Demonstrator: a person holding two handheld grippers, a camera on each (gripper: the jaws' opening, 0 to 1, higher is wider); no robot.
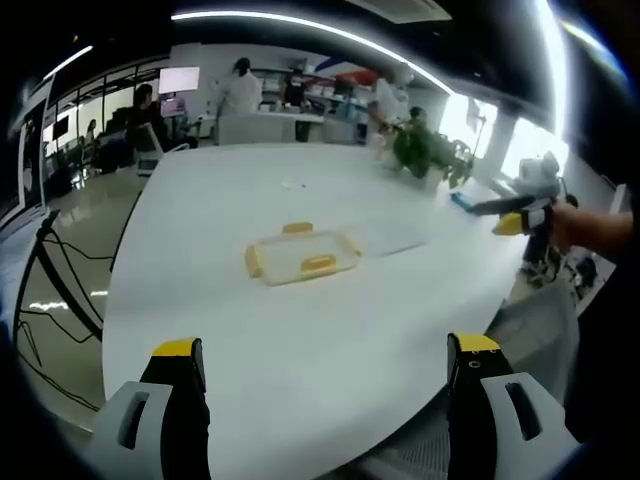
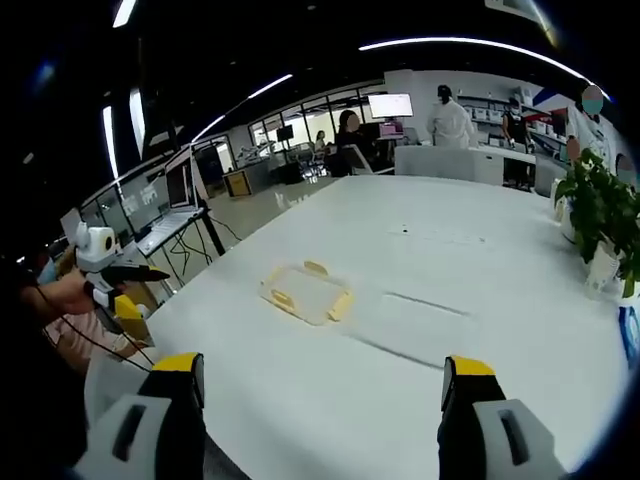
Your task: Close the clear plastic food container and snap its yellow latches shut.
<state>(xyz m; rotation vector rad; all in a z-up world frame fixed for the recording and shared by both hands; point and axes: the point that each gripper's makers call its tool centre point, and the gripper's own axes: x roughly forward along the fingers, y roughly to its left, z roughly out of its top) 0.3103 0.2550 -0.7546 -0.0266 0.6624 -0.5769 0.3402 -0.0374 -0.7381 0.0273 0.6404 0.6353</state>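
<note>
Currently, container: the clear plastic food container [image 1: 301, 256] [image 2: 306, 292] lies flat near the middle of the white table [image 1: 300, 360] [image 2: 430, 250], yellow latches [image 1: 318, 263] [image 2: 283, 299] on its sides.
Left gripper [image 1: 325, 358]: jaws wide apart, holding nothing, well short of the container.
Right gripper [image 2: 318, 378]: jaws wide, holding nothing, also well short.
Across the table: each gripper appears in the other's view, in a hand at the table edge.
Background: potted plant [image 1: 430, 152] [image 2: 603, 215] at the far edge.

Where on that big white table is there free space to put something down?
Nearly everywhere. The table is bare between the jaws and the clear container, and beyond it toward the far edge. Only the potted plant corner looks crowded.
</note>
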